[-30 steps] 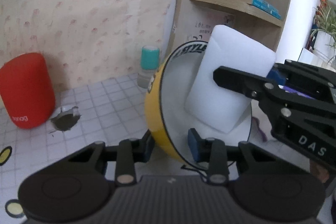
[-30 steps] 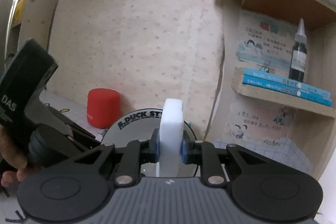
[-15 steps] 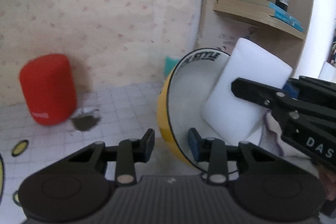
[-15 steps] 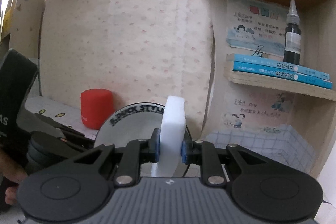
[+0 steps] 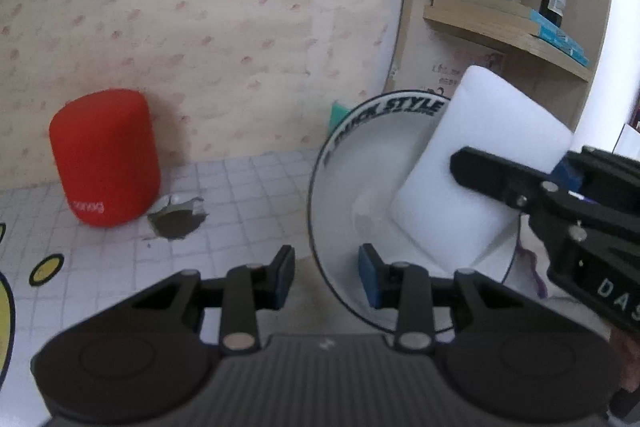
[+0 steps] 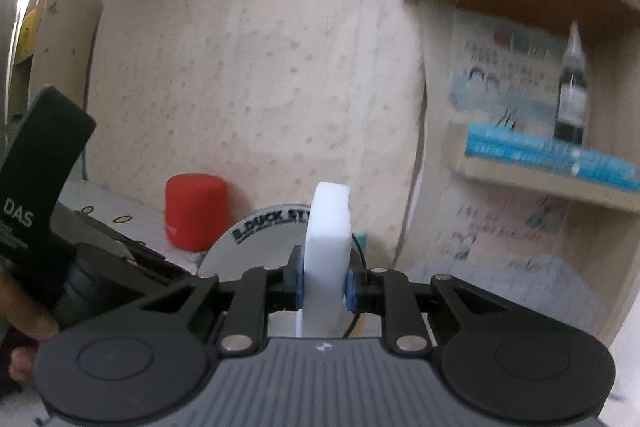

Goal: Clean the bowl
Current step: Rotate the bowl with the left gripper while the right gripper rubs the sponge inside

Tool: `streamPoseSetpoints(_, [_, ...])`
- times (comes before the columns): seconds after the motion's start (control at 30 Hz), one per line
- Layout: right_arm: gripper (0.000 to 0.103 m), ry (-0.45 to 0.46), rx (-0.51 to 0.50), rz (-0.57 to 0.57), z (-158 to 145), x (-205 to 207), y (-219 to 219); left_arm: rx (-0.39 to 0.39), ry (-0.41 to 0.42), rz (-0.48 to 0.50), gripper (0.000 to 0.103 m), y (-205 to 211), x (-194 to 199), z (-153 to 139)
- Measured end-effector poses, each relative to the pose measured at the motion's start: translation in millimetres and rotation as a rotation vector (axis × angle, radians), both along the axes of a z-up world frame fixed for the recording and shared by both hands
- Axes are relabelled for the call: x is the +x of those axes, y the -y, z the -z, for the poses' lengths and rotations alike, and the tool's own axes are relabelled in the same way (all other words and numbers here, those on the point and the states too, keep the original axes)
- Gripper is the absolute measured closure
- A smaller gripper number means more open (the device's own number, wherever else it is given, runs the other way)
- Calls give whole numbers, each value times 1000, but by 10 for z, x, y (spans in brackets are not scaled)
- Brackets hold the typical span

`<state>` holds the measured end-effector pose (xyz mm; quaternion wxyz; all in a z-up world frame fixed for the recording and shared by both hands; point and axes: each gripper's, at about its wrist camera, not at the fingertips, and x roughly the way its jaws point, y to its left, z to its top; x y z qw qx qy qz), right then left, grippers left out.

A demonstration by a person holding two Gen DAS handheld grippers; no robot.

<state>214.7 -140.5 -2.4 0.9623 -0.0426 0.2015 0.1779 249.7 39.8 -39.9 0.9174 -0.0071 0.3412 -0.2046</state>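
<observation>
Gripping the bowl (image 5: 352, 195) rim, left claw (image 5: 326, 277) tilts it; right claw (image 6: 323, 283) clamps sponge (image 6: 326, 251) inside, pads visible only from right wrist.

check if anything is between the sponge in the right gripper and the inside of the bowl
Nothing visible is in the way. The right gripper is shut on the white sponge, whose lower end already reaches inside the bowl, which the left gripper holds tilted by its rim. Whether the sponge touches the bowl cannot be told.
</observation>
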Motion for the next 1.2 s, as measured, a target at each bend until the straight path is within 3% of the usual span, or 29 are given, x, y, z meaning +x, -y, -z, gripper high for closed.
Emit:
streamPoseSetpoints(0.07, [86, -17, 25, -11, 6, 6, -3, 1, -2, 1, 70, 2, 0, 6])
streamPoseSetpoints(0.3, [86, 79, -37, 67, -4, -74, -119, -14, -15, 8, 70, -1, 6, 7])
streamPoseSetpoints(0.43, [85, 45, -45, 63, 13, -33, -118, -5, -23, 32, 70, 29, -18, -4])
streamPoseSetpoints(0.57, [85, 4, 18, 52, 16, 5, -34, -7, -29, 57, 68, 35, -46, -13])
streamPoseSetpoints(0.67, [85, -6, 24, 43, 16, 9, -30, -54, -50, 31, 68, -28, 2, 17])
streamPoseSetpoints(0.83, [85, -21, 22, 29, 20, 22, -49, -56, 13, -59, 68, -123, 43, 16])
streamPoseSetpoints(1.2, [86, -39, 5, 33, 32, 30, -58, -58, -58, -51, 67, -68, 51, 21])
